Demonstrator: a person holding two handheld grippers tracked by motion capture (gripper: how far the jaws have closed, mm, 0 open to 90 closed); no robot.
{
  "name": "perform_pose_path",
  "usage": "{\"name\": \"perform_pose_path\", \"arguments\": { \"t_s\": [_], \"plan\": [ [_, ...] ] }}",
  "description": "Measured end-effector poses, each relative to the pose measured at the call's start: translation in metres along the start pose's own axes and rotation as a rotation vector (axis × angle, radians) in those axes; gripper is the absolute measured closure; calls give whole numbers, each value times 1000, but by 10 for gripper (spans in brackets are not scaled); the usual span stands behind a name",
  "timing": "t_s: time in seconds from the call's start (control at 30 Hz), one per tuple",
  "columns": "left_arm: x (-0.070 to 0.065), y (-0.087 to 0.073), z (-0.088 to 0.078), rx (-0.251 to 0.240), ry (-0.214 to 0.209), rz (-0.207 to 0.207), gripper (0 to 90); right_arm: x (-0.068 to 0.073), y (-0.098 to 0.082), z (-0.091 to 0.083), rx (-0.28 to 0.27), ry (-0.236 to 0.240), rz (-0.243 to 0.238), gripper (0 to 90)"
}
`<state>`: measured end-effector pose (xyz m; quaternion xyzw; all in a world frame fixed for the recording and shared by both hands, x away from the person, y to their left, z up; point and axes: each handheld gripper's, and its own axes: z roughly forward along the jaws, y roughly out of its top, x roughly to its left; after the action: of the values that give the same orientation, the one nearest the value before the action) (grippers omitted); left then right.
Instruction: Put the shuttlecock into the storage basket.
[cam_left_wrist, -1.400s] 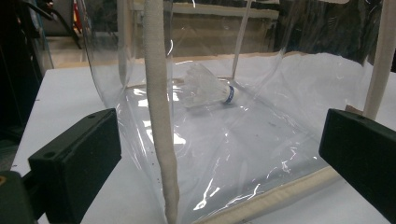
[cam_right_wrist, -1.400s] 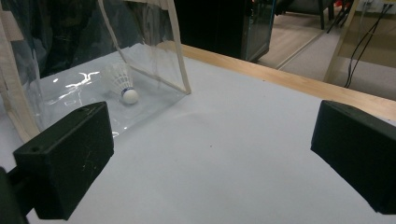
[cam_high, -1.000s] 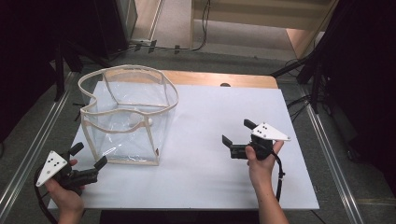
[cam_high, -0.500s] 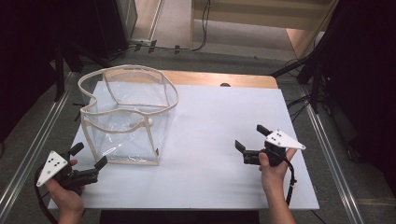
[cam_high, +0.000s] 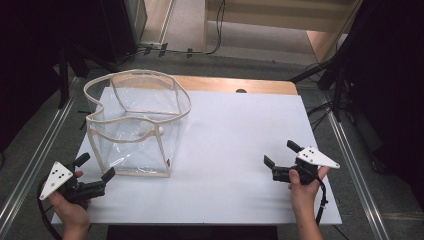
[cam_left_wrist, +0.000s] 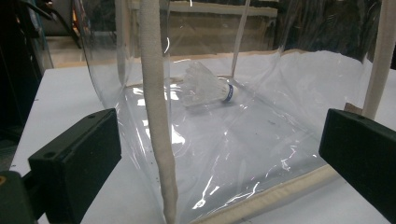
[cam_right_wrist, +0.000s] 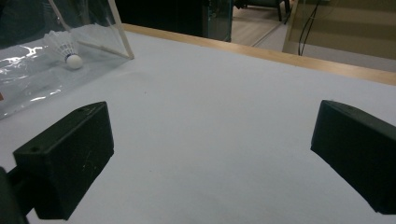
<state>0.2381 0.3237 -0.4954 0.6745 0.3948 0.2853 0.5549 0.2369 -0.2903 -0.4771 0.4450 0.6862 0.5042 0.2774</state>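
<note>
White table (cam_high: 235, 150): both grippers gape empty; left gripper (cam_left_wrist: 219, 154) view reveals shuttlecock (cam_left_wrist: 205, 88) inside clear bag (cam_high: 137, 125), right gripper (cam_high: 282, 159) well apart

This looks like a lab or recording studio set up for capturing manipulation data. A white table (cam_high: 235, 150) with a bare wooden edge (cam_high: 235, 85) at its far side stands on a grey floor (cam_high: 190, 60), flanked by 2 metal rails (cam_high: 30, 160). Black stand legs (cam_high: 325, 75) and dark curtains (cam_high: 395, 75) surround it, and cables (cam_high: 210, 47) trail across the floor behind. The tabletop is nearly bare, with none of the clutter of a home or office.
</note>
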Motion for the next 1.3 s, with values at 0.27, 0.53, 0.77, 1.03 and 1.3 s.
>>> {"name": "perform_pose_path", "arguments": {
  "t_s": [0.27, 0.53, 0.77, 1.03, 1.3],
  "plan": [
    [-1, 0, 1, 9, 1, 10, 0, -11, -9, -11, 13, -29, 10, 0],
    [-1, 0, 1, 11, 1, 10, 0, -21, -19, -24, 27, -42, 23, 0],
    [-2, 0, 1, 13, -1, 14, 0, -31, -26, -34, 26, -61, 43, 0],
    [-2, 0, 1, 14, 0, 18, 0, -39, -35, -39, 35, -66, 46, 0],
    [-3, 0, 2, 18, -2, 24, 0, -48, -43, -46, 37, -78, 64, 0]
  ]
}}
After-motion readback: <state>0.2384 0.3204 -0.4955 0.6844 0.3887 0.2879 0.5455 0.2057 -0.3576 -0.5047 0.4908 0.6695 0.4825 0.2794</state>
